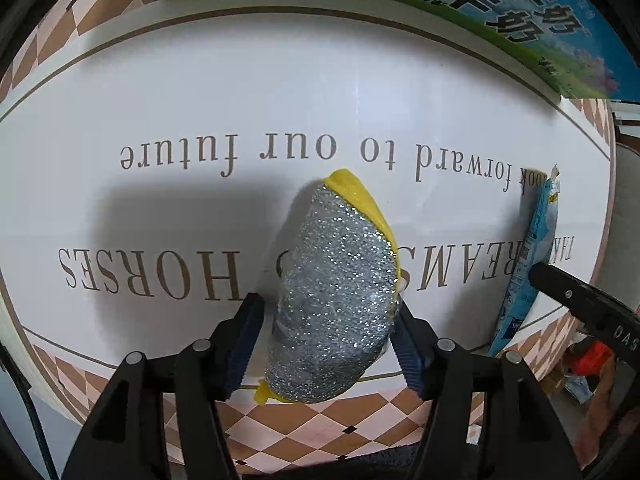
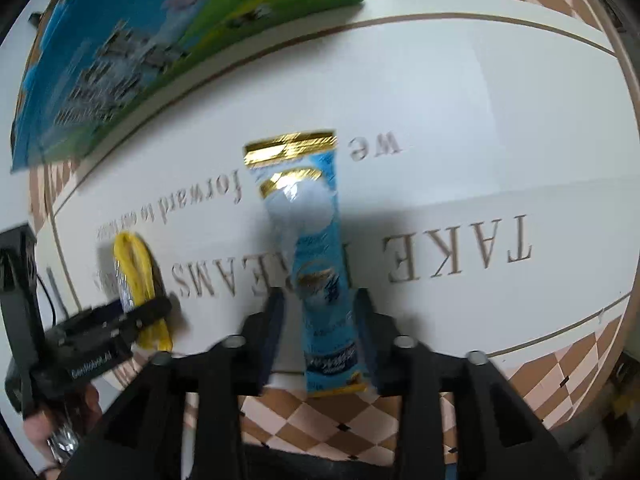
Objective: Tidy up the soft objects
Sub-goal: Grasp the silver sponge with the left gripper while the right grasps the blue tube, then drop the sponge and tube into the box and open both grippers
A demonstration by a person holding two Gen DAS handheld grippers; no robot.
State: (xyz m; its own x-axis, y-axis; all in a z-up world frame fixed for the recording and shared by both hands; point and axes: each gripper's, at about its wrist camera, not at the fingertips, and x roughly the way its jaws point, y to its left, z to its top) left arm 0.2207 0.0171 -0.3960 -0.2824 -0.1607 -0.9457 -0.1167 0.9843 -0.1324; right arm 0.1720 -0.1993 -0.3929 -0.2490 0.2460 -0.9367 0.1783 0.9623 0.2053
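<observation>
your left tongs [image 1: 326, 344] are clamped on the scouring sponge [image 1: 336, 296], its silver glittery face toward the camera and its yellow backing showing along the far edge and at the near corner. both blue ribbed pads press its sides, and it stands on edge above the white worktop [image 1: 200, 100], casting a shadow to its left. from the right wrist view the same sponge [image 2: 134, 276] shows edge-on, yellow side out, in the left tongs [image 2: 128, 308].

your right tongs [image 2: 320, 336] are clenched on the blue sachet [image 2: 316, 264], which runs lengthwise away from the camera with its gold-foil sealed end farthest out. the pads grip its near half. from the left wrist view the sachet [image 1: 528, 260] stands on edge at the right, with one dark finger of the right tongs [image 1: 560, 284] against it.

the worktop carries printed lettering inside a brown line, with a brown and pink diamond border. a blue and green printed carton [image 2: 160, 40] lies at the far edge, well apart from both held things; this view is blurred.
</observation>
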